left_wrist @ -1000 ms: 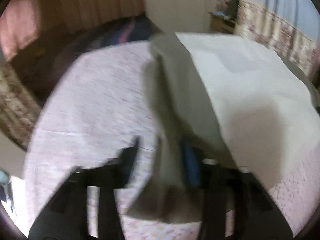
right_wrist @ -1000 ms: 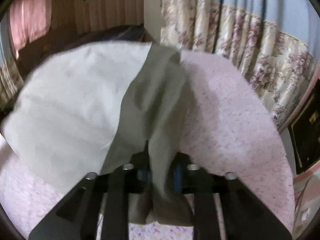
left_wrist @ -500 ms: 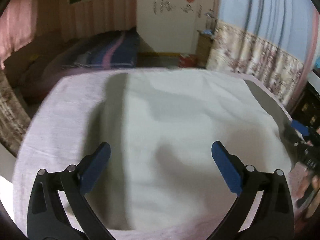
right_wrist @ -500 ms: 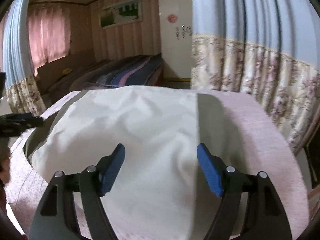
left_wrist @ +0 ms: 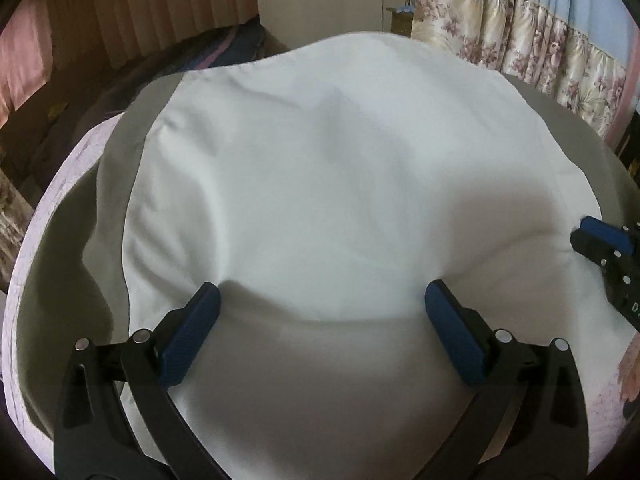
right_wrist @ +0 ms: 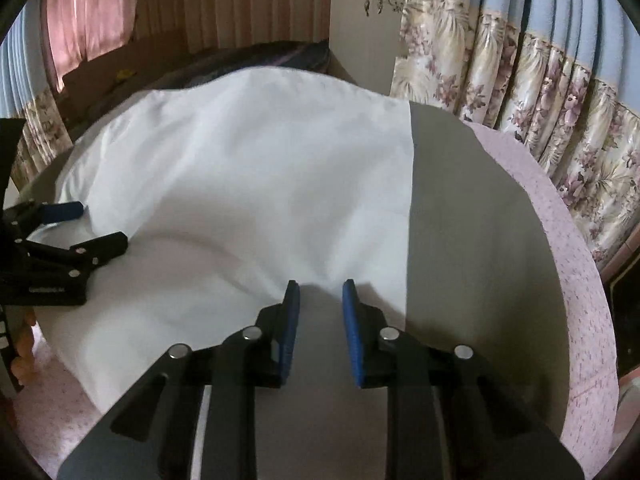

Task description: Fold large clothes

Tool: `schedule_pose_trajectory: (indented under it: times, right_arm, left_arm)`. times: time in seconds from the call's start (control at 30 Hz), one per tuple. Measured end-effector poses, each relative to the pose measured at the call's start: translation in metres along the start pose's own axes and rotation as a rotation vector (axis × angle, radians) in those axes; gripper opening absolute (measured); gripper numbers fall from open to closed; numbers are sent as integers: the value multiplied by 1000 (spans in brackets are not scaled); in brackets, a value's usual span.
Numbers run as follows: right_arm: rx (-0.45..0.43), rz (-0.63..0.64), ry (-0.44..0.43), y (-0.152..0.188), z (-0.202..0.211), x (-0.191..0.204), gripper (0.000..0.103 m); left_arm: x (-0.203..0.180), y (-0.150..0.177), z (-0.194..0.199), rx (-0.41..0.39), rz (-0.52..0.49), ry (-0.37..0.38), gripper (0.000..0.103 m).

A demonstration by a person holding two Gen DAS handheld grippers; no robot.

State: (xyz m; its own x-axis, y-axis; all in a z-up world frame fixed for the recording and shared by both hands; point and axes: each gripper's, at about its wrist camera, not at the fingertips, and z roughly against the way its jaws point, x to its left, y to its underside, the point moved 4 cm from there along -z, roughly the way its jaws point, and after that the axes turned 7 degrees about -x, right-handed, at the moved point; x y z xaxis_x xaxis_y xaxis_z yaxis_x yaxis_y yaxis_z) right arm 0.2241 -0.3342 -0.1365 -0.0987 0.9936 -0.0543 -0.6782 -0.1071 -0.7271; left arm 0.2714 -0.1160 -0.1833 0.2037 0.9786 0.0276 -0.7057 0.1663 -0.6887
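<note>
A large white cloth [left_wrist: 340,160] with a grey border [right_wrist: 460,220] lies spread over the bed, slightly rumpled. My left gripper [left_wrist: 322,304] hangs over its near part with the jaws wide open and only flat cloth under them. The right gripper [right_wrist: 320,292] is near the white-grey seam; its jaws are closing to a narrow gap with only flat, shadowed cloth showing in it. Each gripper shows in the other's view: the left gripper [right_wrist: 100,226] at the cloth's left side, a finger [left_wrist: 604,232] of the right one at its right edge.
The bed's pink flowered sheet [right_wrist: 560,240] shows around the cloth. Flowered curtains [right_wrist: 540,100] hang close on the right. A second bed with a dark striped cover [left_wrist: 224,52] stands beyond, by a striped wall and a white door [left_wrist: 320,0].
A second ago both grippers pinched grey edges of the raised cloth. They let go and opened, and the cloth now lies flat. The right jaws have since narrowed again; both grippers moved over the cloth.
</note>
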Motion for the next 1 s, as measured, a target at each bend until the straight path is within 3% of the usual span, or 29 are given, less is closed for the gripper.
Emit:
schedule_pose_trajectory:
  times: [0.37,0.4,0.5,0.63,0.8,0.9,1.0]
  right_arm:
    - [11,-55,-62,6,-4,-6,24]
    - [12,-61,-65,5,3,-6,28]
    - [-47,-94,-74,-2,32,-10,68]
    - [-174,-153,-21,-4,85,-31,84]
    - [-191,-323,47,19,103,-65,91]
    - [-136,-430,49,45,95,-78,91]
    - [-134,-450,63,56,95,-81,91]
  left_arm:
    - [5,-4,-8,4,-13,14,100]
    - [6,-4,-5,0,-10,12,100]
    - [11,-1,19,-24,26,6,100]
    - [-1,-4,61,-108,29,42,100]
    - [-31,1,85,-149,3,118,100]
    - [-40,10,63,-91,-12,92,100]
    - [-40,18,48,-68,-14,96,100]
